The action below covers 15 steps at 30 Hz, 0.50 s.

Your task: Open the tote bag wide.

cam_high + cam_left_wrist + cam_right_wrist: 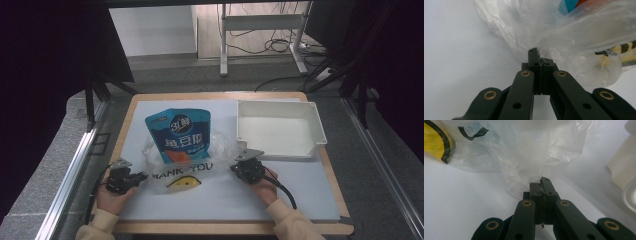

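Note:
A clear plastic bag (180,172) printed with black letters and a yellow smiley lies on the white mat (220,200). A blue snack pouch (177,135) sits with its lower part inside the bag. My left gripper (142,176) is shut on the bag's left edge; in the left gripper view the film (564,37) bunches at the closed jaw tips (539,56). My right gripper (239,159) is shut on the bag's right edge, with crumpled film (534,155) gathered at its tips (541,182).
A white rectangular tray (280,129) stands at the back right of the mat, close to the right gripper; its rim (624,167) shows at the right in the right gripper view. The wooden table edge (230,228) runs along the front.

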Each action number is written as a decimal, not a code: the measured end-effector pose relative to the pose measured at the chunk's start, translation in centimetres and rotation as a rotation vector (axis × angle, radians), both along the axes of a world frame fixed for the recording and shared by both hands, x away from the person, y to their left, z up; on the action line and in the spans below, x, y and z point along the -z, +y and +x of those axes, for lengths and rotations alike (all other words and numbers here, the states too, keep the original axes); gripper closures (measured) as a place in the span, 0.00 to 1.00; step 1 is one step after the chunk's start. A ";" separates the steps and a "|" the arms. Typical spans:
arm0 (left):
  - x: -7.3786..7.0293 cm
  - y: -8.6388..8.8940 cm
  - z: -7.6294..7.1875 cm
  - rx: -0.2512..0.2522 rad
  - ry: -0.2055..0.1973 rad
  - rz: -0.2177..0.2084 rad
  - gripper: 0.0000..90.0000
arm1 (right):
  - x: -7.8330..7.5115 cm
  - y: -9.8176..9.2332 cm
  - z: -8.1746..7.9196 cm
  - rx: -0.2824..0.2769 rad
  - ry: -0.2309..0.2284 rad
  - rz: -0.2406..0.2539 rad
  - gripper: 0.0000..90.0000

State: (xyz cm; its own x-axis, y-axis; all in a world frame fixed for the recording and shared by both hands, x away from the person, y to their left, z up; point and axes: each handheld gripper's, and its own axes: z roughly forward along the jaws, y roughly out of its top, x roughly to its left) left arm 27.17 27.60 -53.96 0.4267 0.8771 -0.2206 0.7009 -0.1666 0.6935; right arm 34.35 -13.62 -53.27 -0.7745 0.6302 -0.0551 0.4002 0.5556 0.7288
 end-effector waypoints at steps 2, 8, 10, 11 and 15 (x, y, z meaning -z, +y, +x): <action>0.3 -0.2 0.1 0.006 0.005 0.011 1.00 | 0.0 0.0 0.0 0.001 -0.004 -0.003 0.98; 0.9 0.3 0.3 -0.003 0.030 -0.024 1.00 | 0.0 0.0 0.0 0.001 -0.006 -0.003 0.98; 0.9 0.3 0.4 -0.009 0.032 -0.023 1.00 | 0.0 0.0 0.0 0.001 -0.006 -0.003 0.98; 1.0 0.3 0.4 -0.008 0.028 -0.021 1.00 | 0.0 0.0 -0.1 0.001 -0.008 -0.004 0.98; 1.0 0.3 0.4 -0.008 0.026 -0.017 1.00 | 0.0 0.0 -0.1 0.001 -0.009 -0.004 0.98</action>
